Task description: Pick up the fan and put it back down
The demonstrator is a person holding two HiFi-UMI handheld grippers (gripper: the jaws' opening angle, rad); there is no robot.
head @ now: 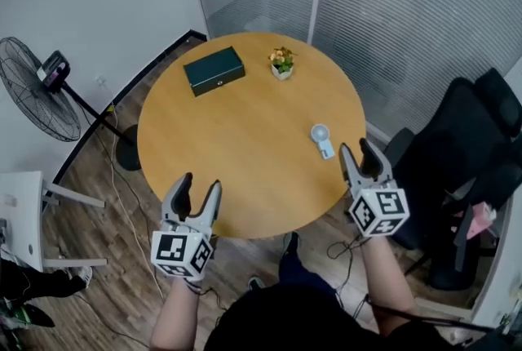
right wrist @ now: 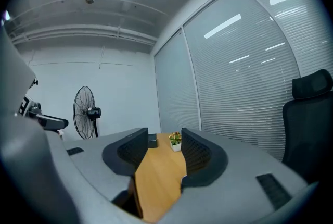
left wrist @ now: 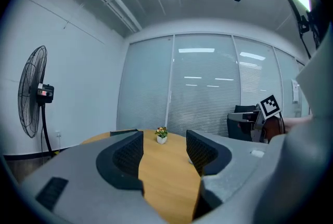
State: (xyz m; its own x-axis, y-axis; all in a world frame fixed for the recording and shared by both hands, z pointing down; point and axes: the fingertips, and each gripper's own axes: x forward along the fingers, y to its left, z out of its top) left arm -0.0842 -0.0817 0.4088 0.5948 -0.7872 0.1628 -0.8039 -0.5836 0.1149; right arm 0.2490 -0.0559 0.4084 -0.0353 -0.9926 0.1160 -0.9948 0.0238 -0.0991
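Note:
A small white and pale blue hand fan (head: pixel 321 139) lies flat on the round wooden table (head: pixel 245 145), towards its right side. My right gripper (head: pixel 356 148) hovers at the table's right edge, just right of the fan and apart from it; its jaws stand open with nothing between them (right wrist: pixel 161 147). My left gripper (head: pixel 200 188) is at the near left edge, far from the fan, also open and holding nothing (left wrist: pixel 164 147). Neither gripper view shows the hand fan clearly.
A dark green box (head: pixel 214 70) and a small potted flower (head: pixel 282 62) sit at the table's far side. A black pedestal fan (head: pixel 37 100) stands on the floor at left, with cables. Black office chairs (head: pixel 465 153) stand at right; a white stool (head: pixel 24 215) at near left.

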